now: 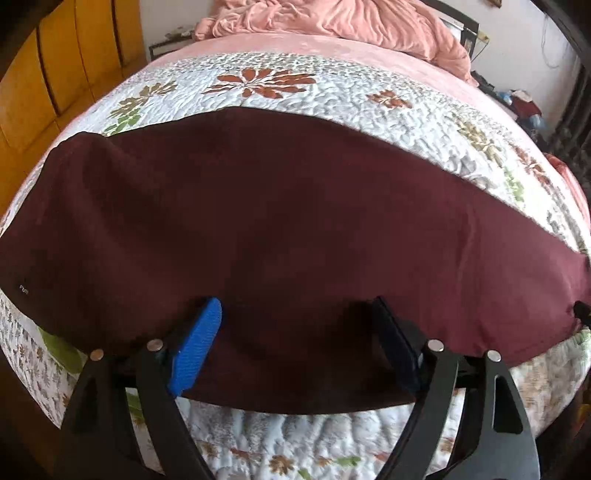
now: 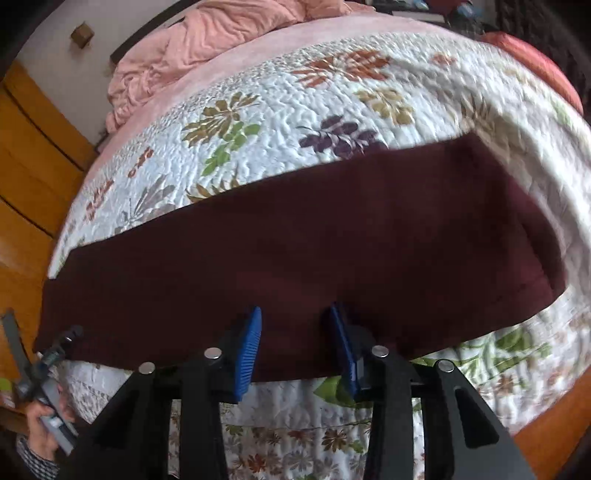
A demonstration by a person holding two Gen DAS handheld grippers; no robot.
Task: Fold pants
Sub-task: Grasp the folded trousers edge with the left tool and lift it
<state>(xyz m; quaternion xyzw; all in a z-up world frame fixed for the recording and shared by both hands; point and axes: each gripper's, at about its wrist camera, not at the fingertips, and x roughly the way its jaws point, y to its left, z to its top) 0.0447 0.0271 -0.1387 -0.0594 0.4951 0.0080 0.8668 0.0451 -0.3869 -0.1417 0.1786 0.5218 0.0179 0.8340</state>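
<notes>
Dark maroon pants (image 1: 280, 229) lie flat as a long band across the flowered quilt (image 1: 280, 70), folded lengthwise. My left gripper (image 1: 295, 306) hangs over the pants' near edge, its blue pads wide apart and touching no cloth. In the right wrist view the same pants (image 2: 332, 236) run across the quilt (image 2: 295, 107), with one end at the right. My right gripper (image 2: 295, 313) stands over the near edge, its pads a narrower gap apart with nothing pinched between them. A hand (image 2: 38, 419) at the lower left grips the other gripper's grey handle (image 2: 51, 400).
A crumpled pink blanket (image 1: 351, 18) is heaped at the far end of the bed. A wooden wardrobe (image 1: 55, 66) stands to the left. The quilt drops over the bed's near edge (image 2: 295, 424), with orange floor (image 2: 546, 435) at the right.
</notes>
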